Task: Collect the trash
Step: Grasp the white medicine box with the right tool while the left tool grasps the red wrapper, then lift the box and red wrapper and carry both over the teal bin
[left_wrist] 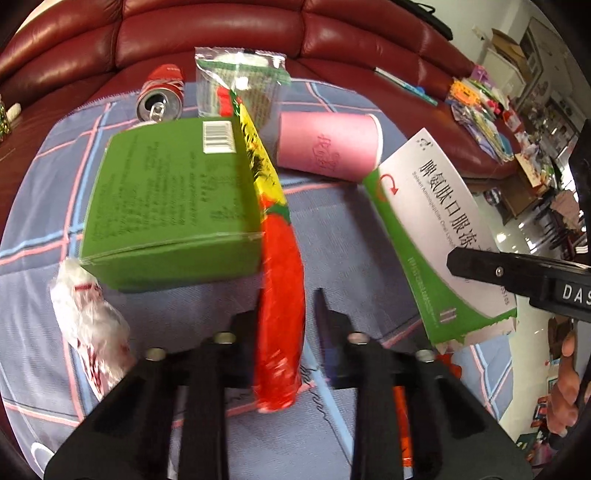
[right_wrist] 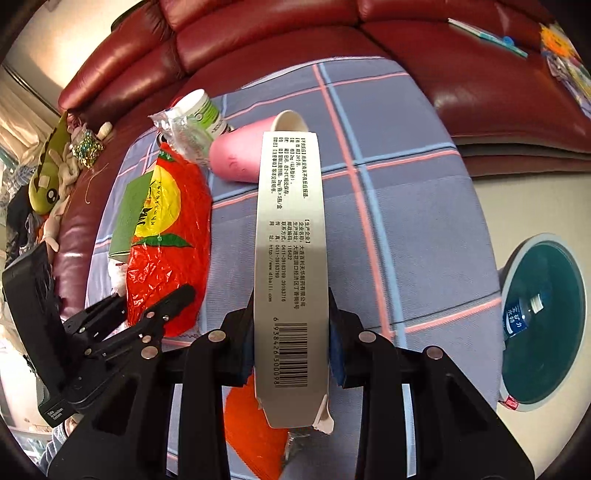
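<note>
You have a dark red leather sofa (left_wrist: 221,33) curving behind the work area. Its seat is covered with a grey-blue cloth (left_wrist: 351,240) crossed by pink and light blue stripes. In the right wrist view, a green plush toy (right_wrist: 48,177) lies at the far left on the sofa, with a small glittery bundle (right_wrist: 86,149) just beside it. In the left wrist view, a thin book with a blue pen (left_wrist: 406,83) rests on the bare seat, near a heap of colourful papers (left_wrist: 480,107). An open cardboard box (left_wrist: 508,46) stands beyond them. A pale glossy floor (right_wrist: 491,206) lies beside the sofa.
</note>
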Demonstrator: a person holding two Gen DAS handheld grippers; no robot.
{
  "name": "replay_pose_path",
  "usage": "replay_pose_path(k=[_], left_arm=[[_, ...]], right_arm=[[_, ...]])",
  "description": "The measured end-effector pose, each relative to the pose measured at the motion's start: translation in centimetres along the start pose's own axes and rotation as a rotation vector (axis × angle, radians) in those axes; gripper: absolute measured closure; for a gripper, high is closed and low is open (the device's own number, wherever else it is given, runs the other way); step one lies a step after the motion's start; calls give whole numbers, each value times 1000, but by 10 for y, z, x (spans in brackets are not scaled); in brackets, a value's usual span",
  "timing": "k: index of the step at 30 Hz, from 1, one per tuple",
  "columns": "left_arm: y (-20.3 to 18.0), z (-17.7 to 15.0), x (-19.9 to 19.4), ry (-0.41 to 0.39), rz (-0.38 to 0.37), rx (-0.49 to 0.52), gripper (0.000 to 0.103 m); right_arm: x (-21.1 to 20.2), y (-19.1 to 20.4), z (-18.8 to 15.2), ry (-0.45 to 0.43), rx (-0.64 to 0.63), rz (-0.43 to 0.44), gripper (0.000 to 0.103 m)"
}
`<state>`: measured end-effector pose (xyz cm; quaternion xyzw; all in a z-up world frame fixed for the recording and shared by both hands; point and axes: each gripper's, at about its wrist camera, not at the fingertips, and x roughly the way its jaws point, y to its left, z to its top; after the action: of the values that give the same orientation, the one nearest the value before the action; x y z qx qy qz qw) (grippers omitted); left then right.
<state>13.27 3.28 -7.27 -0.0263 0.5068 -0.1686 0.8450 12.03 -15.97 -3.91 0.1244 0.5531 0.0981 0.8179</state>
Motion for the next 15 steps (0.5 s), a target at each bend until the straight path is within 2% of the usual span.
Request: replay_pose_path(k=[1,9,15], left_arm=[[-2,-1,-1,-2,-1,5,91],[-28,-7,-21,-28,-3,66,92],[-46,-7,-44,-76,-4,92,93]], right_arm=[[-2,-3,-1,-7,3,-1,73],[-16,-28,-10,-33,58,25,73],[-30,-42,-16,-63,75,49,73]])
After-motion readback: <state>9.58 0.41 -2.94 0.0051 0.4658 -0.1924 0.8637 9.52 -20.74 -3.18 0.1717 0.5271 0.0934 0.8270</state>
